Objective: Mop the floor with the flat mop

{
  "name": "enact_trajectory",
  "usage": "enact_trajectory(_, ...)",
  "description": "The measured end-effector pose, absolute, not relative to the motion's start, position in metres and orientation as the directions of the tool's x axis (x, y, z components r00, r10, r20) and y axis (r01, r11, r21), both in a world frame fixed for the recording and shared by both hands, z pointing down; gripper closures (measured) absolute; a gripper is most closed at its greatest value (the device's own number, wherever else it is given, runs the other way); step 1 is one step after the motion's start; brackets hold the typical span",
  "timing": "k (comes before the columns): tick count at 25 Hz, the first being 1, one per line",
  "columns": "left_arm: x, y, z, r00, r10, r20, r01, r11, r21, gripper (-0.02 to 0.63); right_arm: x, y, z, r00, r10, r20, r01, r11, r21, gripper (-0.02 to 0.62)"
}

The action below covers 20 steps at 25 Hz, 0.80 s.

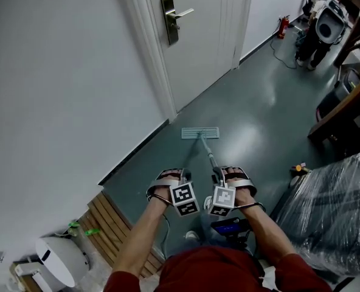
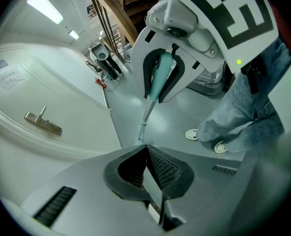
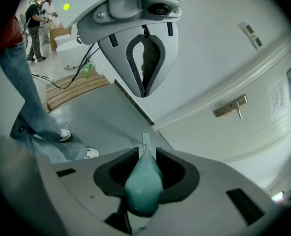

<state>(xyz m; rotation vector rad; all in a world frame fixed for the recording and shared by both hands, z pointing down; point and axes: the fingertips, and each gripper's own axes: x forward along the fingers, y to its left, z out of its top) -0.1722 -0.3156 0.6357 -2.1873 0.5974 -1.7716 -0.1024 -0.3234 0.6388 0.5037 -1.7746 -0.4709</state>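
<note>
Head view shows the mop (image 1: pixel 200 132) lying flat on the green-grey floor (image 1: pixel 259 111), just in front of the white door (image 1: pixel 201 41). Its long pole (image 1: pixel 208 155) runs back from the flat part to the person's hands. The flat part is near the bottom of the wall (image 1: pixel 58 90), close to the corner where the door begins.

The right gripper (image 1: pixel 227 175) holds the mop. In the right gripper view its two jaws squeeze the blue-green grip (image 3: pixel 143 181) at the top end of the pole.

The left gripper (image 2: pixel 148 156) sits just beside the right one, on the left, apart from the pole. In the left gripper view its jaws are pressed together with nothing between them.

Some wooden boards (image 1: pixel 110 221) lie on the floor to the left of the person. A big thing wrapped in clear plastic (image 1: pixel 335 215) stands on the right.
</note>
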Motion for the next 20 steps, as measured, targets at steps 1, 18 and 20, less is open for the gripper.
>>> enact_trajectory(1, -0.171, -0.321, 0.638, 0.169, -0.467, 0.868, -0.146, -0.883, -0.447, 0.589, -0.101, -0.33, 0.64, -0.236, -0.563, 0.792, -0.095, 0.824, 0.558, 0.476)
enact_trajectory(18, -0.14, -0.454, 0.631, 0.12, -0.48, 0.869, -0.156, -0.873, -0.462, 0.589, -0.076, -0.461, 0.633, -0.289, -0.537, 0.792, -0.097, 0.84, 0.534, 0.476)
enact_trajectory(20, -0.137, -0.466, 0.63, 0.119, -0.482, 0.868, -0.158, -0.873, -0.462, 0.589, -0.07, -0.475, 0.634, -0.281, -0.539, 0.794, -0.1, 0.839, 0.534, 0.476)
